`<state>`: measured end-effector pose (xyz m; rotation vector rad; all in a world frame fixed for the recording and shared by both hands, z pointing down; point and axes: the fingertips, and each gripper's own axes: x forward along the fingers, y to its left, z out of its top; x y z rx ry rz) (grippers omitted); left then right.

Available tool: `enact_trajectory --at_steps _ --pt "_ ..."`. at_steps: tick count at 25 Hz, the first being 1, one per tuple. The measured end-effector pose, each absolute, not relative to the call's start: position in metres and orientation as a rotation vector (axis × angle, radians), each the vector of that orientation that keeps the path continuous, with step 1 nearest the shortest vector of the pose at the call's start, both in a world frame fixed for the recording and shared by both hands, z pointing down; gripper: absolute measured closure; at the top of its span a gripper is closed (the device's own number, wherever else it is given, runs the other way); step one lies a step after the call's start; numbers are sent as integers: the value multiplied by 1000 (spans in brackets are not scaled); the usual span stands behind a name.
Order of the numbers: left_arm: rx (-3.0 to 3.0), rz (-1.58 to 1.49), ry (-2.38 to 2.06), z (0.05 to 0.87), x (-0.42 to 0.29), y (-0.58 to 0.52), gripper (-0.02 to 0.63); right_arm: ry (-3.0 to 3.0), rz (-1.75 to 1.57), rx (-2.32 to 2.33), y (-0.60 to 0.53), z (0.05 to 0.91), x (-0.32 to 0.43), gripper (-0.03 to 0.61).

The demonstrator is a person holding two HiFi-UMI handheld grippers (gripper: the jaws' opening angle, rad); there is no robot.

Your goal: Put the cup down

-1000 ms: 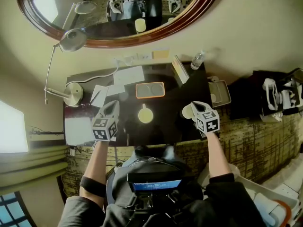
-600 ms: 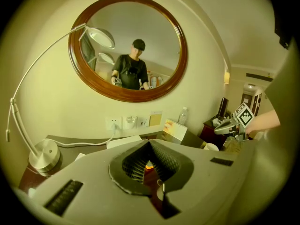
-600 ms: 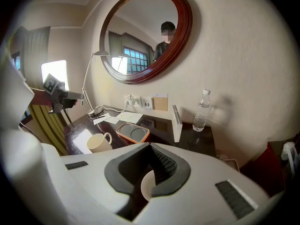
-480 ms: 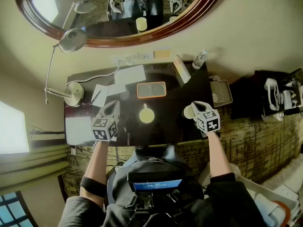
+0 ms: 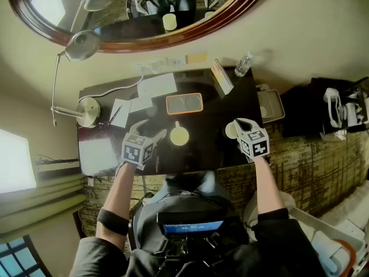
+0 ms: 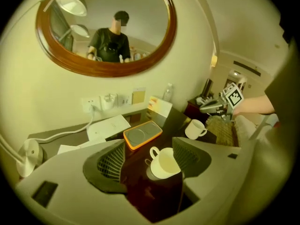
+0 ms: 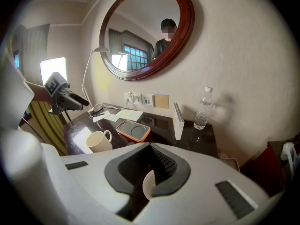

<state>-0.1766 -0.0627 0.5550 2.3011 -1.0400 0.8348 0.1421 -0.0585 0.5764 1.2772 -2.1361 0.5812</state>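
Note:
Two pale cups stand on the dark desk (image 5: 213, 149). The middle cup (image 5: 179, 135) (image 6: 165, 162) lies between my left gripper's (image 5: 154, 137) (image 6: 149, 147) jaws, handle pointing away. Those jaws have just been opening and stand apart, with the pads off the cup. The other cup (image 5: 230, 131) (image 6: 194, 129) is at the desk's right front edge. My right gripper (image 5: 236, 124) (image 7: 151, 149) is shut on its rim (image 7: 147, 184), seen as a white arc between the pads. The middle cup (image 7: 97, 141) and the left gripper (image 7: 70, 98) also show in the right gripper view.
An orange tray (image 5: 184, 103) with two round recesses lies behind the middle cup. Papers (image 5: 155, 87), a desk lamp base (image 5: 88, 112), a white upright box (image 5: 221, 77) and a water bottle (image 5: 243, 65) line the back. An oval mirror (image 5: 230, 13) hangs above.
The left gripper has moved right and down toward the middle cup, and its jaws have gone from shut to apart around the cup. The right gripper has stayed put.

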Motion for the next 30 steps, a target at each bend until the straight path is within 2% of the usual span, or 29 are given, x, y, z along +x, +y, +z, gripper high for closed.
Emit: enact_trajectory --at_steps 2,5,11,18,30 --pt "2314 948 -933 569 -157 -57 228 -2139 576 1275 -57 577 140 563" --pt "2320 1073 -797 591 -133 -48 168 -2141 568 1250 -54 581 130 563" --pt "2272 1182 -680 631 -104 -32 106 -2146 537 1173 -46 589 108 563" --pt "2225 1320 -650 671 -93 -20 91 -2150 539 1116 -42 600 97 563" --pt "2212 1313 -609 708 -72 -12 92 -2138 599 1061 -25 626 85 563"
